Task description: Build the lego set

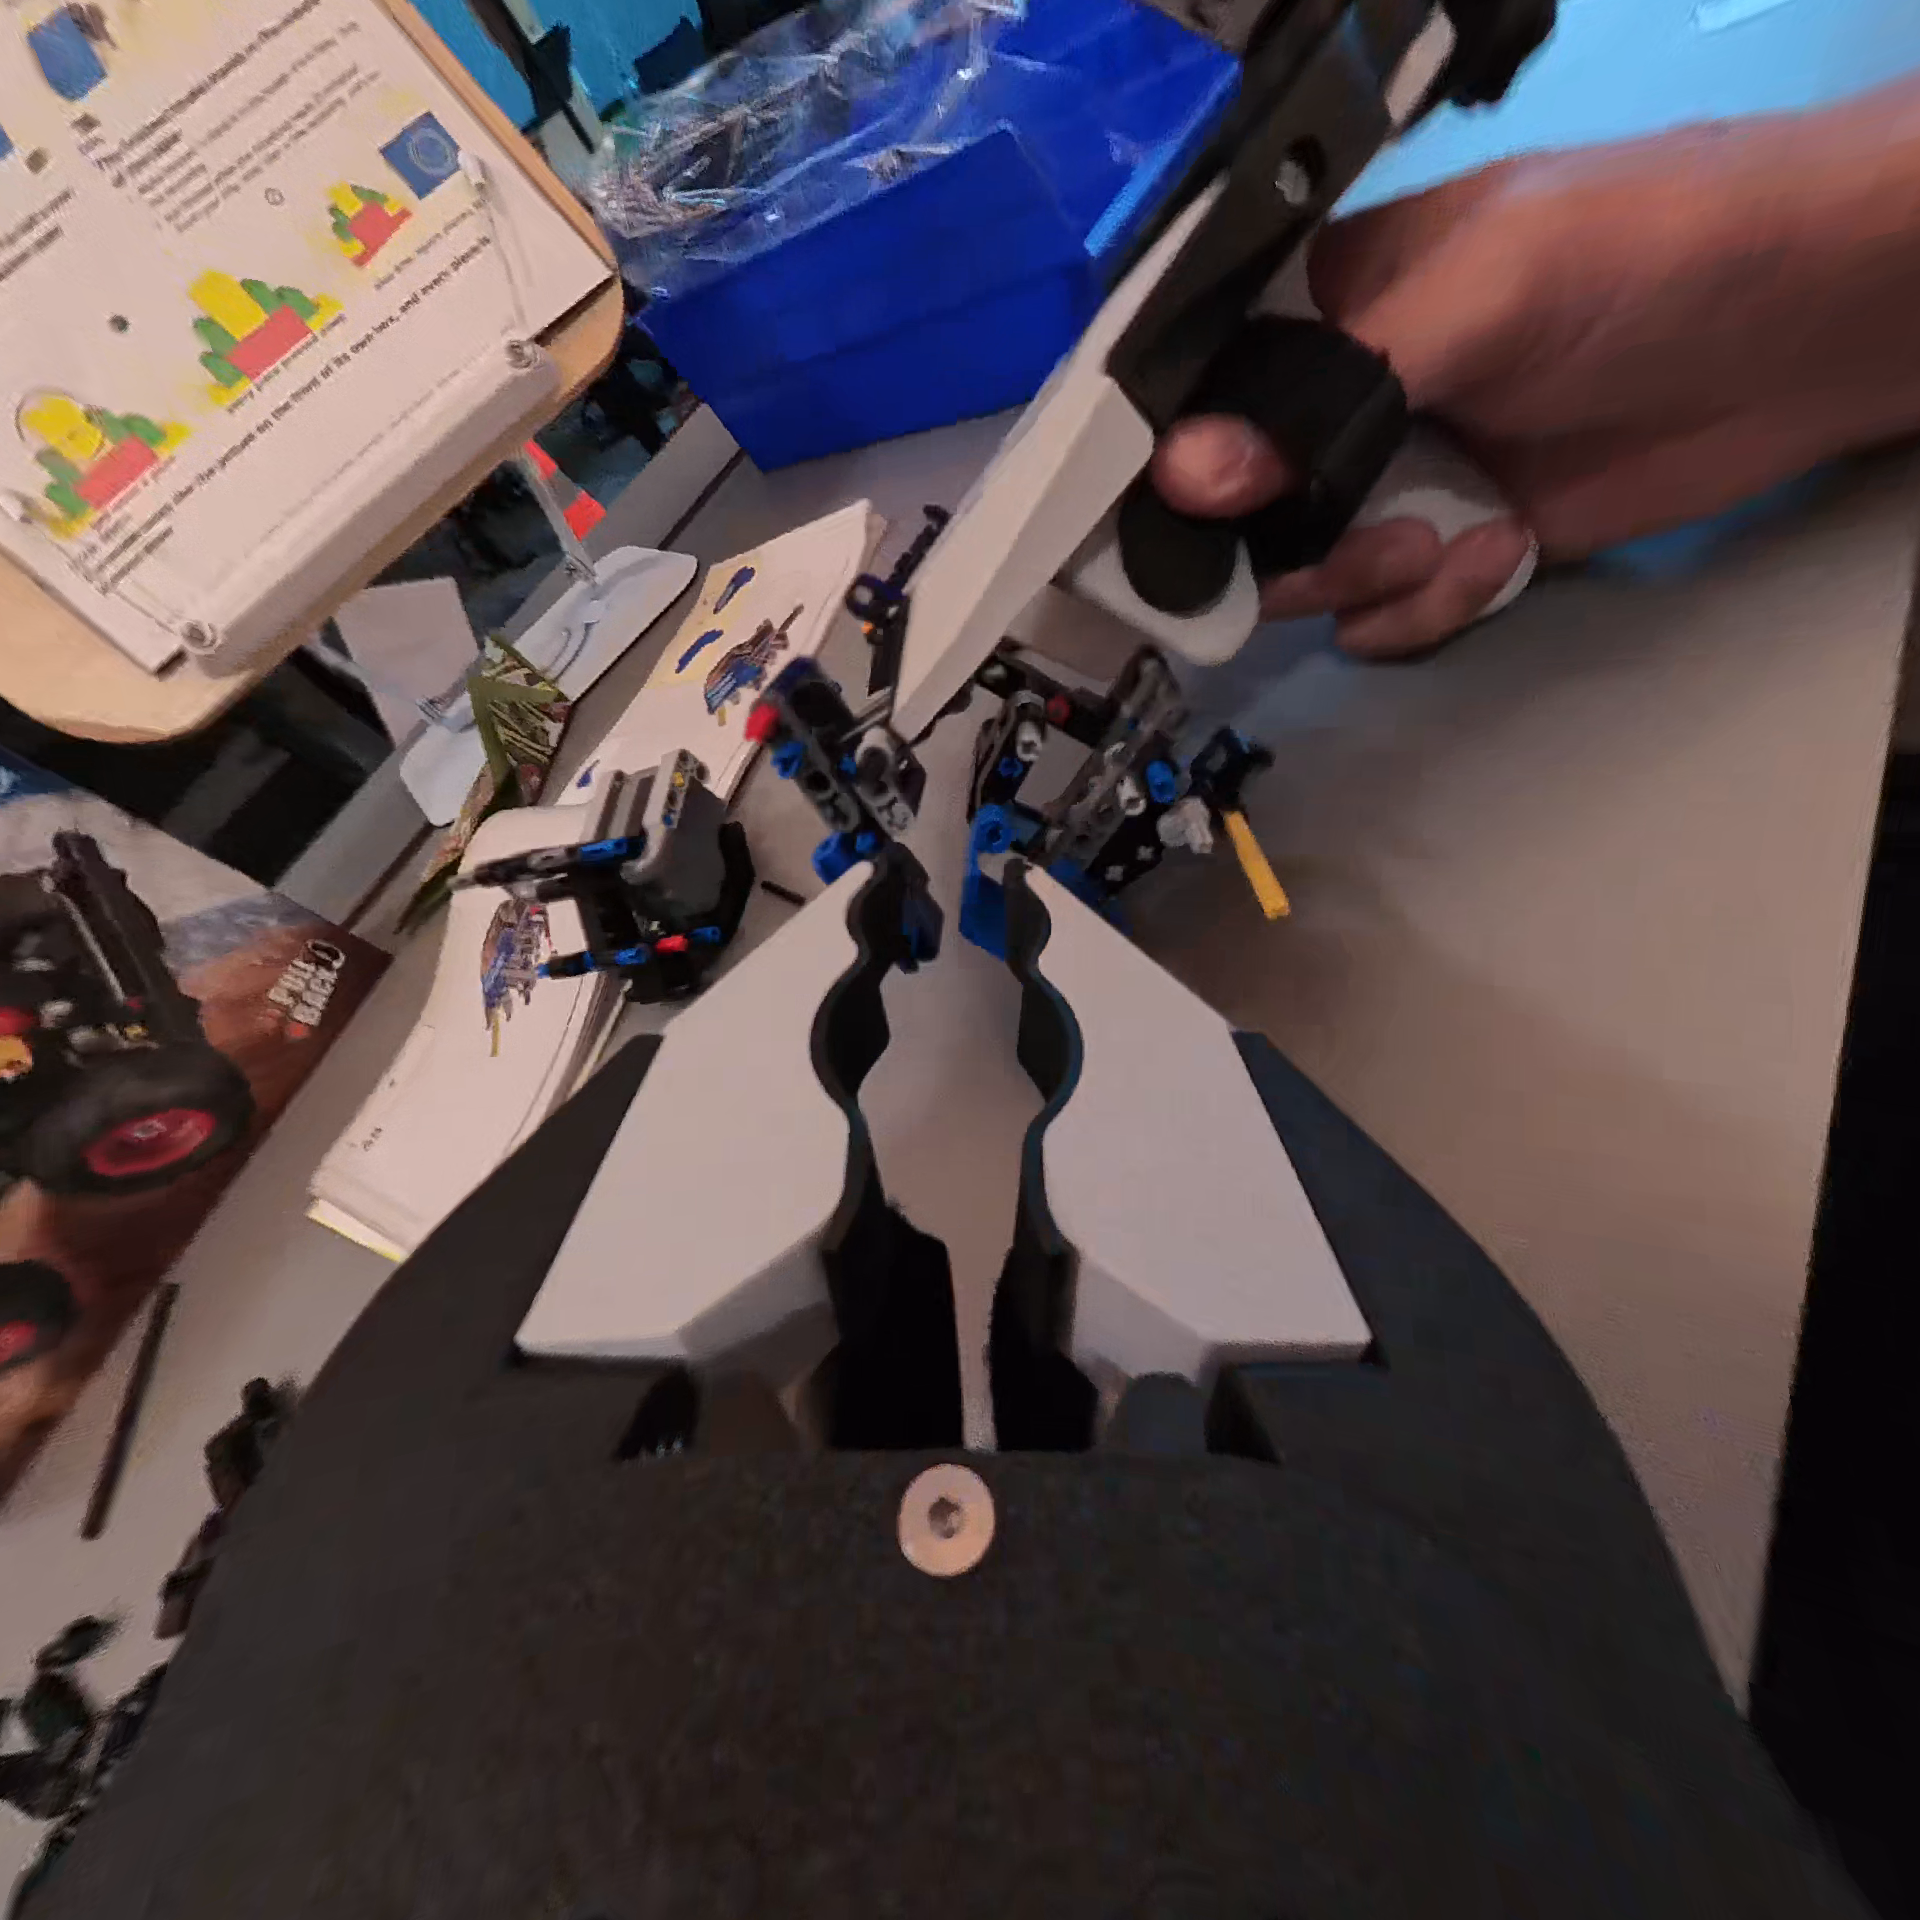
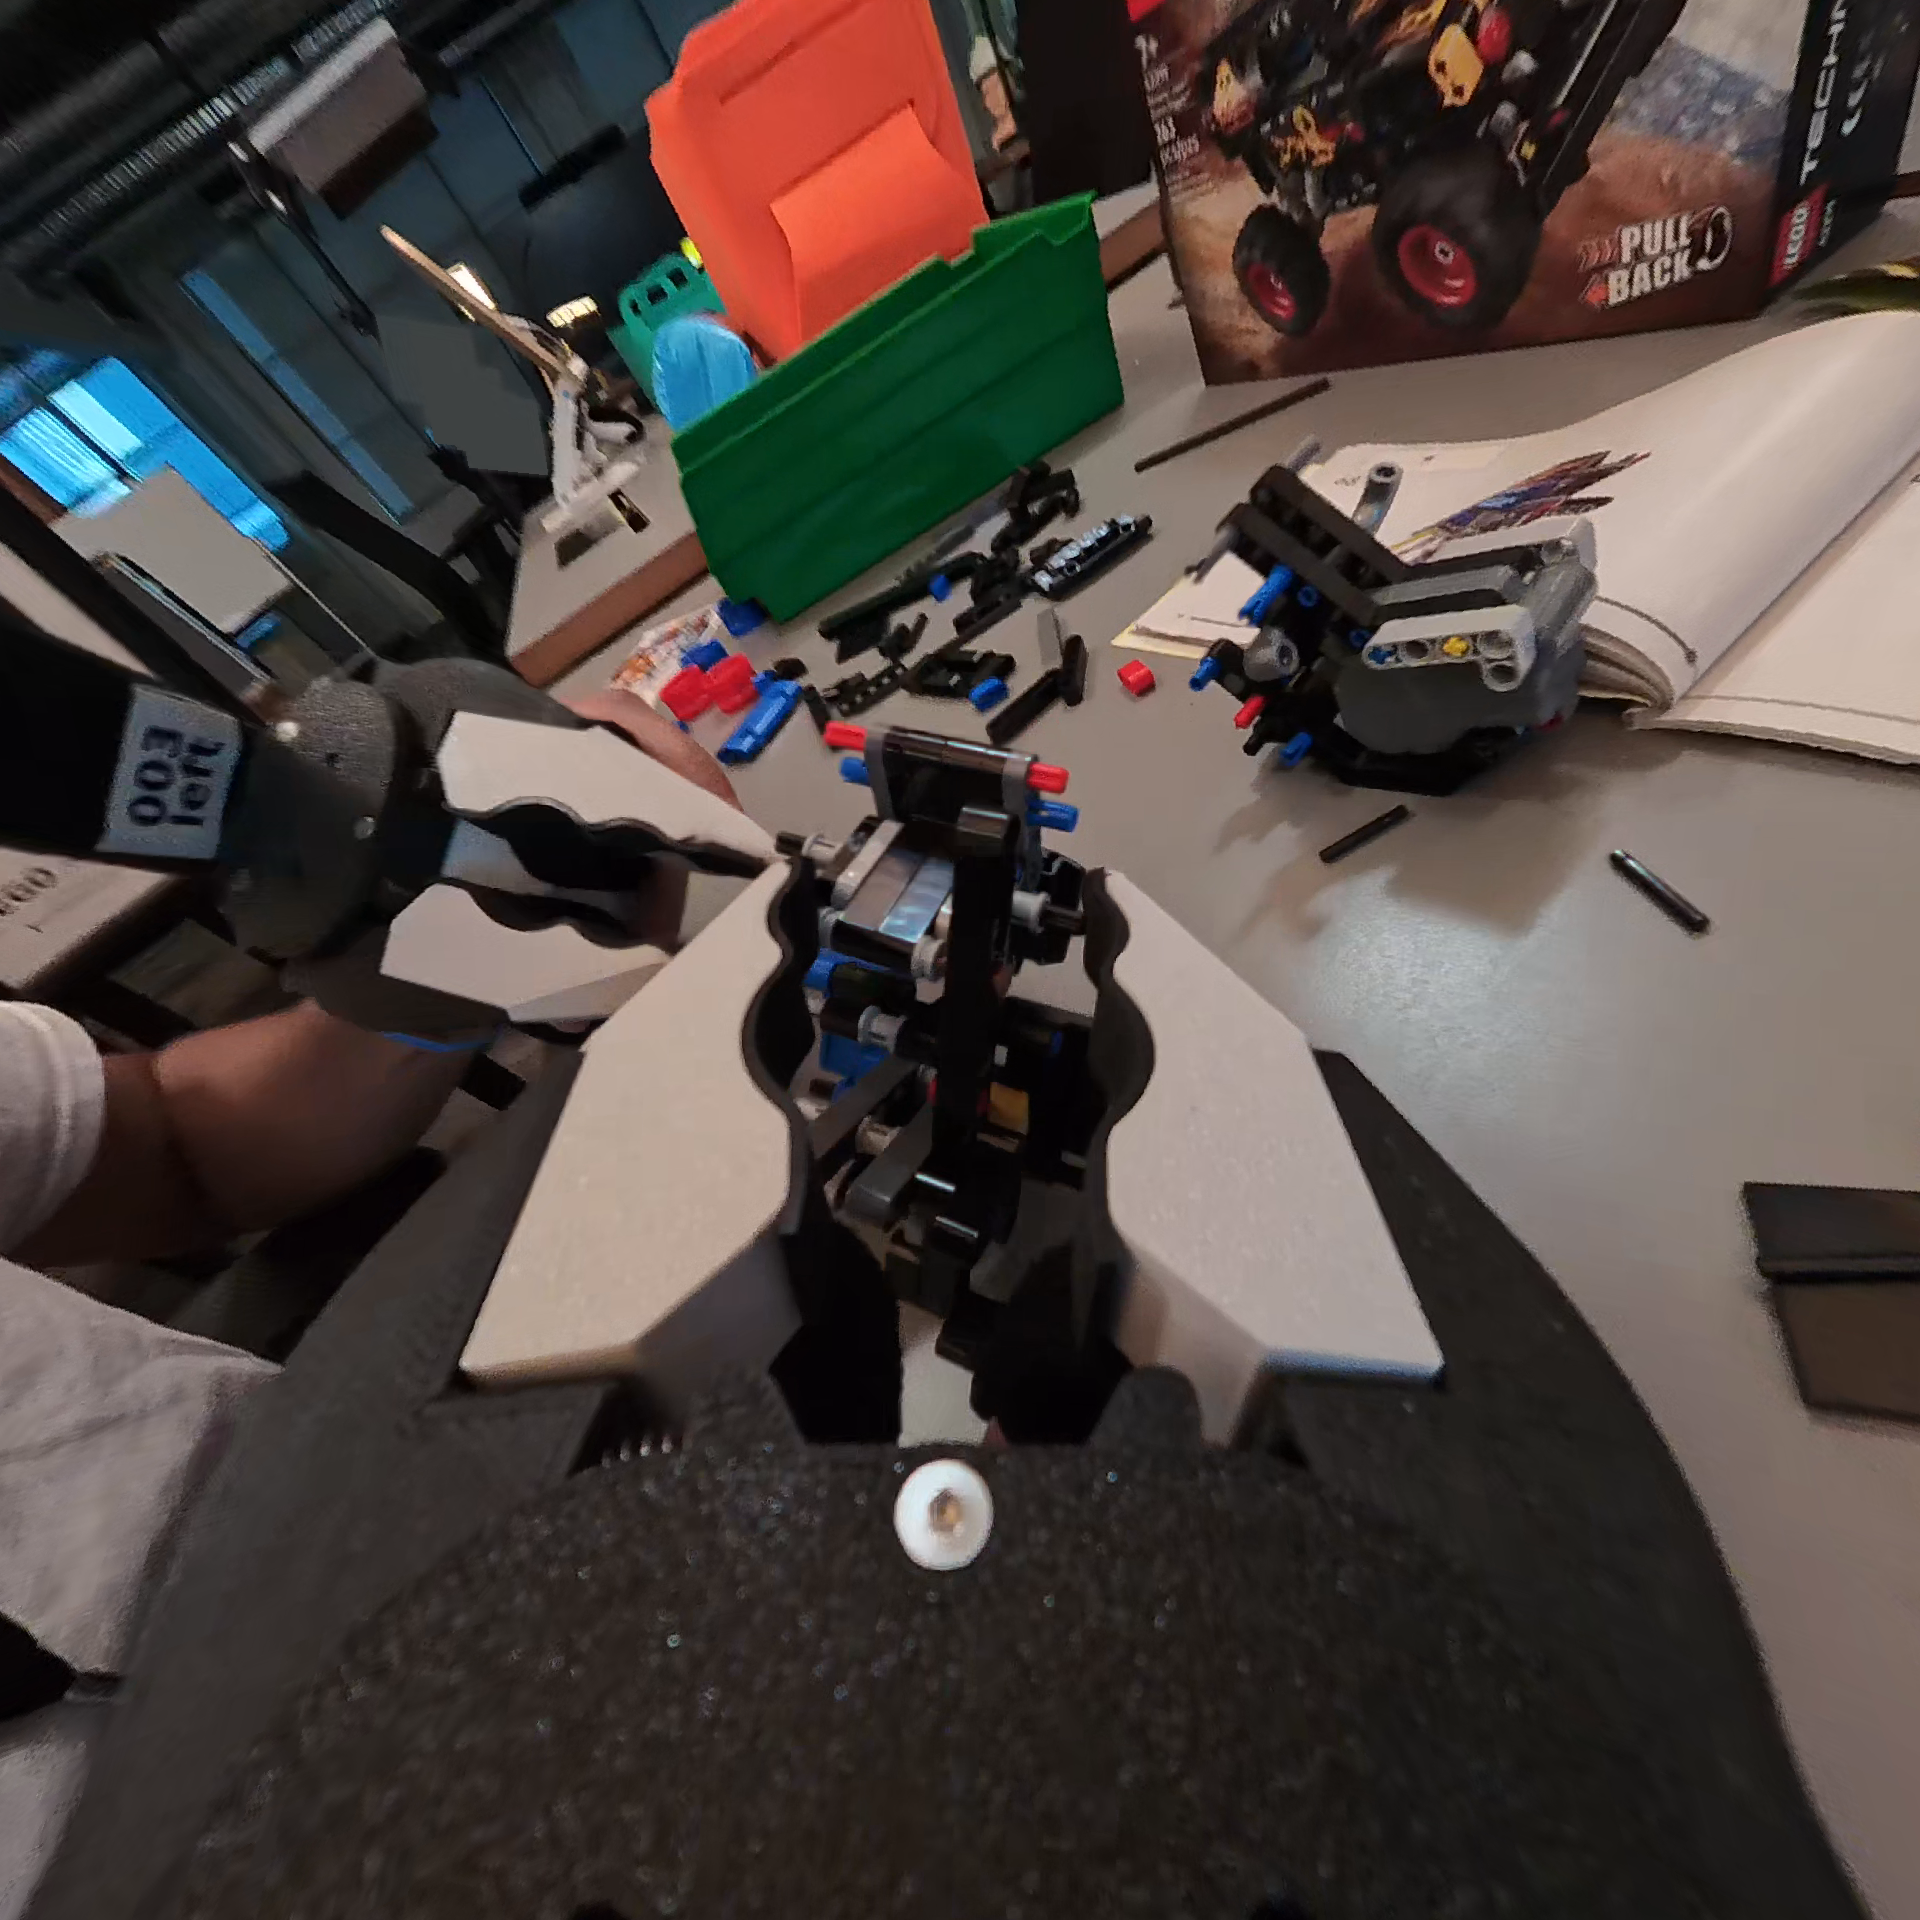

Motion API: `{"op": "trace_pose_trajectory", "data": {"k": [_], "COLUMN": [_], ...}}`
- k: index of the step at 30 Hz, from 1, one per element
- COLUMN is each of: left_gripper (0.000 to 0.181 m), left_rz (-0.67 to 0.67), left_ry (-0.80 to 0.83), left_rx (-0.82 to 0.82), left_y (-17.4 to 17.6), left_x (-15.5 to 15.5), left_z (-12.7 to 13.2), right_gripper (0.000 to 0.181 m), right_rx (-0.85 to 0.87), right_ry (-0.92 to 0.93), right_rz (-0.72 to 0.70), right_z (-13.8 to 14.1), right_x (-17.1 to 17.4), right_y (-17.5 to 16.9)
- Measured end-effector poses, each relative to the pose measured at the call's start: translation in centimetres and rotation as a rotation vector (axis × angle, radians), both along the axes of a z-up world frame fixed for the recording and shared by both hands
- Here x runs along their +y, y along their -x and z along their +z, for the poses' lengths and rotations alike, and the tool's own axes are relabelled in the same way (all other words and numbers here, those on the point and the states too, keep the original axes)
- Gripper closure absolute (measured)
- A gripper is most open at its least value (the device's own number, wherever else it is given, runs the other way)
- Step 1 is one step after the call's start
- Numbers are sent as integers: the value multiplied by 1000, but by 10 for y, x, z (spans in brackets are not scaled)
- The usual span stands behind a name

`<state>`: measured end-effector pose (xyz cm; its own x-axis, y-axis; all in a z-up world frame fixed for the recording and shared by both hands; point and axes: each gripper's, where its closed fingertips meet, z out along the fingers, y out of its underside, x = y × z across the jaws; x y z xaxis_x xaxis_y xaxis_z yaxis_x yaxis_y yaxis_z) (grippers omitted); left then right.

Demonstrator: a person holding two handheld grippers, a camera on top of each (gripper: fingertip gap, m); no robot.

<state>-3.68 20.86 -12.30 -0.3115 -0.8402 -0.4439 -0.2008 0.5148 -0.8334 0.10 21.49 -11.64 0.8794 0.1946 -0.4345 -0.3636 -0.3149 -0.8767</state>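
My right gripper [image 2: 945, 878] is shut on a black and blue Lego assembly [image 2: 935, 935] with red and blue pins, holding it upright above the grey table [image 2: 1403, 1039]. In the left wrist view it comes in from the upper right [image 1: 966, 707] and holds the assembly [image 1: 1081, 790]. My left gripper [image 1: 948, 883] is open a little and empty, its tips right at the assembly's near blue parts. In the right wrist view it comes in from the left [image 2: 707, 888], its upper finger touching a pin on the assembly. A second grey and black sub-assembly [image 2: 1434, 644] lies on the open instruction booklet [image 2: 1766, 540].
Loose black, blue and red parts [image 2: 935, 623] lie before a green bin [image 2: 904, 436], with an orange bin [image 2: 821, 177] behind. The set's box [image 2: 1507, 156] stands at the back. Black pins [image 2: 1361, 831] and dark flat plates [image 2: 1839, 1278] lie on the right. A blue bin [image 1: 914, 260] holds plastic bags. Spacing between my two grippers at the tips: around 4 cm.
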Motion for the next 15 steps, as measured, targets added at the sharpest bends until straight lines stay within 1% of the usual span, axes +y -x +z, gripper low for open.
{"op": "trace_pose_trajectory", "data": {"k": [2, 5, 6, 7, 8, 9, 11, 12, 14, 15], "left_gripper": [168, 175, 177, 181, 179, 178, 177, 177, 175, 175], "left_rz": [-9, -23, -21, -20, -15, -10, -12, -16, -24, -28], "left_ry": [-73, -125, -137, -145, -144, -140, -136, -134, -131, -128], "left_rx": [-4, -5, 0, 24, 36, 37, 22, 26, 44, 51], "left_y": [-3, -7, -8, -8, -9, -10, -11, -11, -12, -12], "left_x": [-2, -5, -4, -3, -1, 0, 0, 0, 2, 2], "left_z": [-6, -12, -15, -21, -25, -26, -24, -24, -27, -28], "right_gripper": [131, 131, 138, 150, 151, 150, 137, 136, 136, 135], "right_rx": [-29, -38, -33, -23, -4, 21, 56, 66, 83, 72], "right_ry": [33, 58, 61, 48, 34, 42, 59, 45, -12, -8], "right_rz": [-2, -38, -46, -56, -51, -45, -13, 6, 85, 107], "right_z": [-5, -8, -9, -7, -5, -6, -8, -6, 7, 10], "right_x": [1, 2, 2, 1, 0, 0, -1, -3, -11, -15], "right_y": [4, 2, 1, -2, -2, -4, -5, -6, -7, -12]}}
